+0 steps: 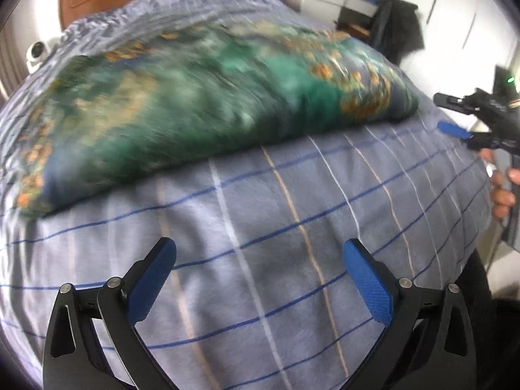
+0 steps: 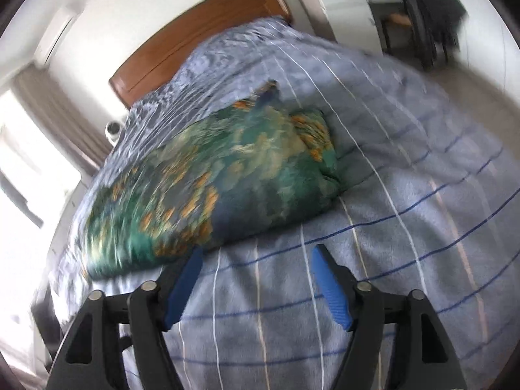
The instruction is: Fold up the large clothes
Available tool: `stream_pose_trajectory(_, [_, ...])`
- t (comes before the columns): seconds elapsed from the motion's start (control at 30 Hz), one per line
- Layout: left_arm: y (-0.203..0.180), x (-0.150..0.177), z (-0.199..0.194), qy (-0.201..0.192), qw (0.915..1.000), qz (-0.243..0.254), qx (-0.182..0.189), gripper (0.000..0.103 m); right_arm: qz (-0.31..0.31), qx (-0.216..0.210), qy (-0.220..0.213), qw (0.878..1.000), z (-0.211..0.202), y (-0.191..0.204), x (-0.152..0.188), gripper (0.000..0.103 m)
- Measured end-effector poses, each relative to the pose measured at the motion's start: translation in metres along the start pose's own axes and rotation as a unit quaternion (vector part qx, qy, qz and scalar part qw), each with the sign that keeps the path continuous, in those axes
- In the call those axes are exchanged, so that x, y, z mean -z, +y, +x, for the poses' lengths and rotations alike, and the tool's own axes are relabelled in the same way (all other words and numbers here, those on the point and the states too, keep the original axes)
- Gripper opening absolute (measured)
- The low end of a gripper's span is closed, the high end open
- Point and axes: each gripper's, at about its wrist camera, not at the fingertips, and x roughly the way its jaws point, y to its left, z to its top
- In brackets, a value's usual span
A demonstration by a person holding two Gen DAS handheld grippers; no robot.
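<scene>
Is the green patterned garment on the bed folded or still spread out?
Folded, loosely. The garment lies as a thick, bunched bundle with a rounded fold edge on the striped cover, not flat. Blur hides how neat it is.

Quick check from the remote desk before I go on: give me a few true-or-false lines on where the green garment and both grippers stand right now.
1. The green patterned garment lies bunched on the striped bed cover. True.
2. The left gripper is clamped on the garment. False: its jaws stand open over bare cover.
3. The right gripper is open with nothing between its pads. True.
4. The garment hangs off the wooden headboard. False: it rests mid-bed, apart from the headboard.
5. A hand shows at the left wrist view's right edge. True.
</scene>
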Motion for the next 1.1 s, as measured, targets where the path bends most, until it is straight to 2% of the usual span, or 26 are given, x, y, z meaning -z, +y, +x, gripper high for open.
stream_pose_trajectory(0.13, [0.013,0.001,-0.017,-0.015,0.9996,-0.016,-0.016,0.102,0.068,-0.036,-0.002,0.997,0.024,-0.025,-0.019,0.079])
stream_pose_trajectory(0.2, [0.019,0.001,-0.022,-0.019,0.9993,-0.027,-0.016,0.102,0.093,-0.056,0.010,0.994,0.043,-0.033,-0.029,0.079])
stream_pose_trajectory(0.33, [0.022,-0.008,-0.021,-0.016,0.9991,-0.034,-0.018,0.102,0.147,-0.059,0.033,0.987,0.082,-0.048,-0.038,0.085])
stream_pose_trajectory(0.4, [0.026,-0.015,-0.024,-0.015,0.9993,-0.031,-0.014,0.102,0.175,-0.067,0.015,0.982,0.094,-0.055,-0.039,0.085])
stream_pose_trajectory(0.47, [0.029,-0.029,-0.032,-0.023,0.9993,-0.025,-0.013,0.102,0.190,-0.067,-0.008,0.979,0.095,-0.059,-0.039,0.068])
stream_pose_trajectory(0.5, [0.029,-0.036,-0.037,-0.028,0.9993,-0.022,-0.013,0.102,0.187,-0.059,-0.024,0.980,0.090,-0.057,-0.039,0.048])
stream_pose_trajectory(0.53, [0.030,-0.051,-0.045,-0.040,0.9990,-0.015,-0.012,0.102,0.176,-0.061,-0.039,0.982,0.085,-0.052,-0.039,0.039])
stream_pose_trajectory(0.6, [0.030,-0.075,-0.054,-0.055,0.9985,-0.005,-0.001,0.102,0.113,-0.047,-0.068,0.990,0.068,-0.029,-0.042,0.031])
stream_pose_trajectory(0.67, [0.022,-0.111,-0.066,-0.071,0.9969,0.009,0.033,0.102,0.029,-0.025,-0.101,0.994,0.046,0.005,-0.045,0.030])
stream_pose_trajectory(0.77, [-0.003,-0.169,-0.071,-0.078,0.9921,0.035,0.092,0.102,-0.069,-0.011,-0.140,0.988,0.018,0.052,-0.043,0.029])
stream_pose_trajectory(0.9, [-0.044,-0.229,-0.058,-0.038,0.9885,0.069,0.129,0.102,-0.199,-0.005,-0.182,0.963,-0.015,0.123,-0.028,0.029])
stream_pose_trajectory(1.0, [-0.058,-0.247,-0.048,-0.012,0.9873,0.085,0.134,0.102,-0.285,-0.004,-0.193,0.939,-0.026,0.172,-0.010,0.029])
stream_pose_trajectory(1.1, [-0.046,-0.251,-0.048,-0.008,0.9870,0.061,0.148,0.102,-0.359,0.001,-0.197,0.912,-0.031,0.212,0.015,0.029])
